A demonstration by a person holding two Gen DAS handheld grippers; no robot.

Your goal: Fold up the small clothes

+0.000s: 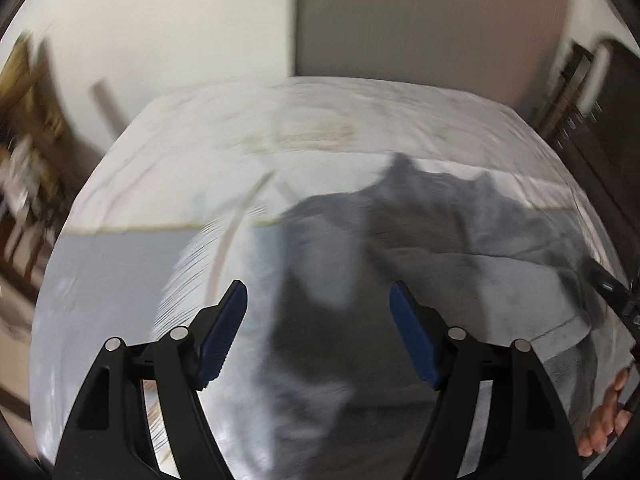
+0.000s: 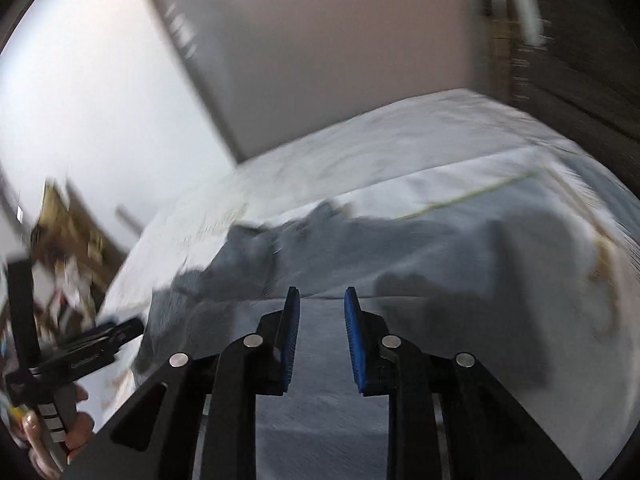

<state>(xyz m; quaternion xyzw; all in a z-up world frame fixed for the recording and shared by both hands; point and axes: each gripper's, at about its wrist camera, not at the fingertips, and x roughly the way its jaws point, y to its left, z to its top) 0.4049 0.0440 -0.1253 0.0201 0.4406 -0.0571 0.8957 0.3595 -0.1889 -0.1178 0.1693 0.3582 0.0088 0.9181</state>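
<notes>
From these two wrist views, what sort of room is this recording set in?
Probably a bedroom: a wide white-sheeted bed set in the corner of plain walls, a crumpled grey garment on it, dark wooden furniture beside.

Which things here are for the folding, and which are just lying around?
For the folding:
grey garment
left gripper, open
right gripper, open
bed it lies on

Just lying around:
cluttered shelf
dark furniture

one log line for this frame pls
left gripper: open, empty | right gripper: open, empty | grey garment: rumpled on bed | views: blurred
</notes>
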